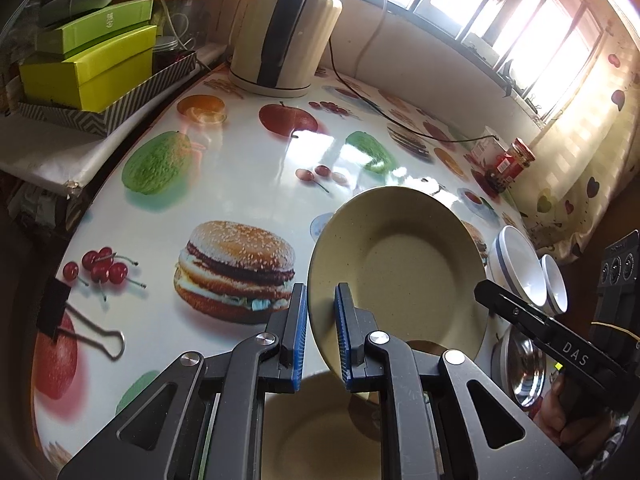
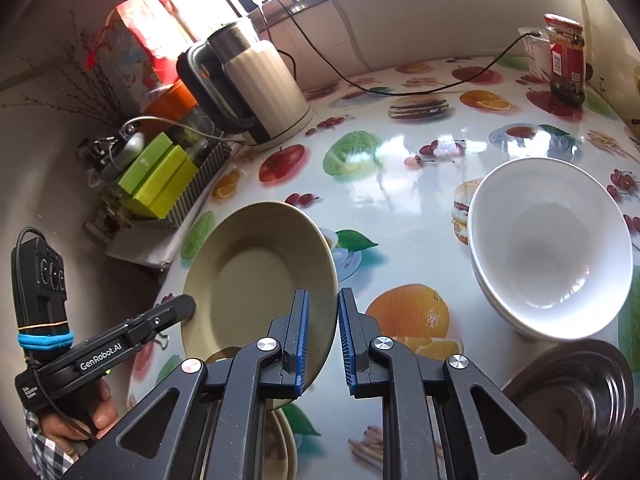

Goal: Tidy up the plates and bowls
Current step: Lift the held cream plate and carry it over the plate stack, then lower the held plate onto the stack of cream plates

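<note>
- The plate (image 1: 400, 264) looks matt, speckled beige.
- The table (image 1: 248, 168) has a glossy printed cover.
- The white bowl (image 2: 548, 244) looks smooth and glazed.
- The steel dish (image 2: 580, 396) is shiny metal.
- The fingers (image 1: 300, 336) carry ribbed blue pads.

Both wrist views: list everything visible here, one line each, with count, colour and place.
beige plate: one, held tilted above the table by both grippers
second beige plate: one, flat beneath the lifted one
white bowls: two, nested, right of the plate
steel dish: one, silver, near edge
kettle: one, cream and black, far side
green boxes: several, in a striped tray
jar: one, red label, far right
binder clip: one, black, table edge
table: one, white food-print cover
left gripper: shut on plate rim
right gripper: shut on plate rim
</note>
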`<state>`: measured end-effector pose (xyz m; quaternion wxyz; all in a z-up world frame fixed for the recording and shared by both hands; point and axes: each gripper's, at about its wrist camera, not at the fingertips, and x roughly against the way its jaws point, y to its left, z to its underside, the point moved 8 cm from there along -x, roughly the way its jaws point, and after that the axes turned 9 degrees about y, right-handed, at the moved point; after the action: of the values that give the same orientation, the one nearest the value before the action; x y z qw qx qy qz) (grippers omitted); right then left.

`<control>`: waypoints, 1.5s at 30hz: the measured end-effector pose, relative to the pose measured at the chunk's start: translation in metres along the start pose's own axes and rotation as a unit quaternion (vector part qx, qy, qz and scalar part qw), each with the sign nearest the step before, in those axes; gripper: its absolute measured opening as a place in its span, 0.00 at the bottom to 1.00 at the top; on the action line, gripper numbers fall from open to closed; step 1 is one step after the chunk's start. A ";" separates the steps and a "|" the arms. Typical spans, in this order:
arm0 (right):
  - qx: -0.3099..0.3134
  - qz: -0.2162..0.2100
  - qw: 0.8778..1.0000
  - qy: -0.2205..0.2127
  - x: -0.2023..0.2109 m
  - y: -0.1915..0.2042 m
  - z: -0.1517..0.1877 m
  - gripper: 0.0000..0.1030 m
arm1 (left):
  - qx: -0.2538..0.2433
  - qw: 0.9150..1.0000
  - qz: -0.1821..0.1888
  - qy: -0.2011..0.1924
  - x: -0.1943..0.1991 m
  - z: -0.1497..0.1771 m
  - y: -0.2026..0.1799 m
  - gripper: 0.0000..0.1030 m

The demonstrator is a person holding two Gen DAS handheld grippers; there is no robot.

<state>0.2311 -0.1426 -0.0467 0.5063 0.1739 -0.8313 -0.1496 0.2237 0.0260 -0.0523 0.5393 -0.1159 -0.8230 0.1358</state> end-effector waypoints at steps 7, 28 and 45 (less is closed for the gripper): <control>0.004 -0.006 1.000 0.000 0.011 0.006 0.019 0.15 | 0.005 1.000 0.000 -0.003 0.010 0.022 0.002 0.14; 0.003 -0.027 0.999 0.020 0.014 0.015 0.074 0.15 | 0.029 1.000 -0.005 0.008 0.018 0.080 0.017 0.14; 0.016 -0.028 0.999 0.034 0.009 0.025 0.094 0.15 | 0.040 0.999 -0.014 0.007 0.027 0.102 0.028 0.14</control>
<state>0.1400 -0.1171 -0.0701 0.5267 0.2100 -0.8108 -0.1449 0.1209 0.0514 -0.0782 0.5512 -0.0835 -0.8145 0.1606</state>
